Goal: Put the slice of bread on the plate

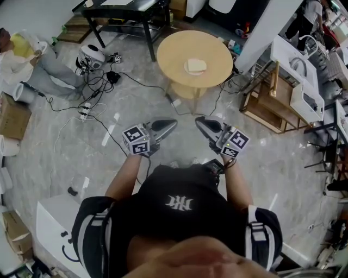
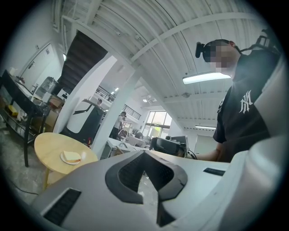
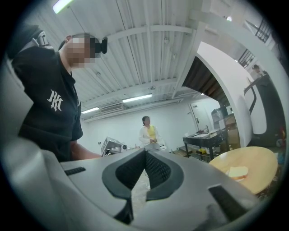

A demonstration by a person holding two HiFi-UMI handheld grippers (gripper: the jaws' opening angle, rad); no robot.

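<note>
A slice of bread lies on a small white plate on a round wooden table, well beyond both grippers. The bread shows low at the left of the left gripper view. In the right gripper view the bread shows at the right. My left gripper and right gripper are held level in front of the person's body. Their tips point toward each other with a small gap between them. The left gripper and the right gripper are both shut with nothing held.
A black desk stands behind the table. Cables and a power strip trail over the marble floor at left. Cardboard boxes line the left edge, a wooden rack and white units the right. A person sits far left.
</note>
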